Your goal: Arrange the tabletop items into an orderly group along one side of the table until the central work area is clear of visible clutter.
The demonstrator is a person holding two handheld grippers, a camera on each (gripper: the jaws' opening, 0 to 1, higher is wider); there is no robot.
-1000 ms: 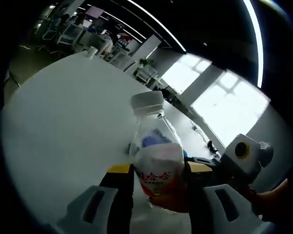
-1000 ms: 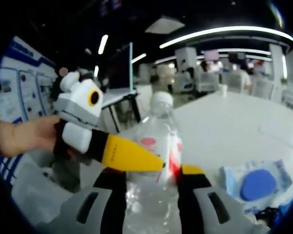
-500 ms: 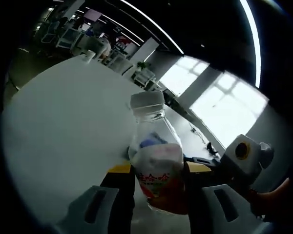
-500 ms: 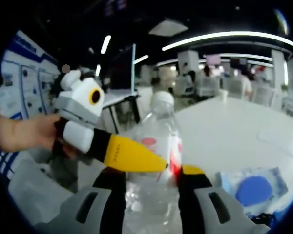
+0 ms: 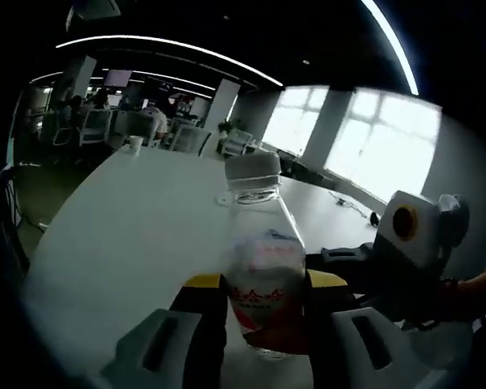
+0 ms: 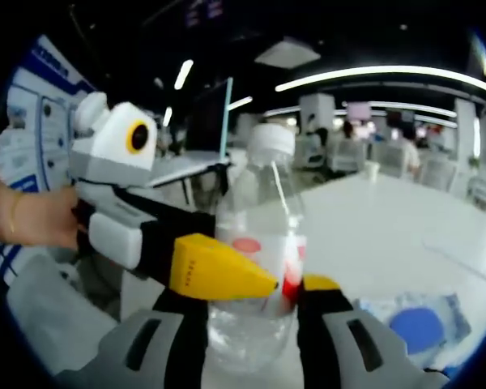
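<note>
Two grippers grip one clear plastic bottle (image 5: 261, 267) at once. In the left gripper view, the left gripper (image 5: 259, 296) has its yellow-tipped jaws closed against the bottle's red-and-white label, one jaw on each side, and the bottle stands upright with its white cap (image 5: 253, 169) on top. To the left of the bottle, the white table (image 5: 130, 235) runs far back as a long bare stretch, with a small white cup (image 5: 135, 143) near its far end and chairs and desks beyond. The table's near left edge curves down toward the dark floor. To the right of the bottle, the right gripper (image 5: 340, 259) reaches in, held by a person's hand (image 5: 478, 288) at the view's right margin; bright windows stand behind it.

In the right gripper view, a hand (image 6: 28, 219) at the left margin holds the left gripper (image 6: 251, 284), whose yellow jaw lies across the bottle (image 6: 255, 259) from the left. The right gripper (image 6: 247, 304) has its own jaws pressed on the lower bottle from both sides. The bottle looks nearly empty; how much liquid it holds I cannot tell. Right of the bottle, this view gives what the other does not: a clear plastic packet (image 6: 425, 324) with a round blue object (image 6: 417, 328) inside, lying on the table (image 6: 389, 235) just beside the right jaw. Beyond it, the tabletop stretches open toward distant chairs. A whiteboard and a desk stand behind the left gripper.
</note>
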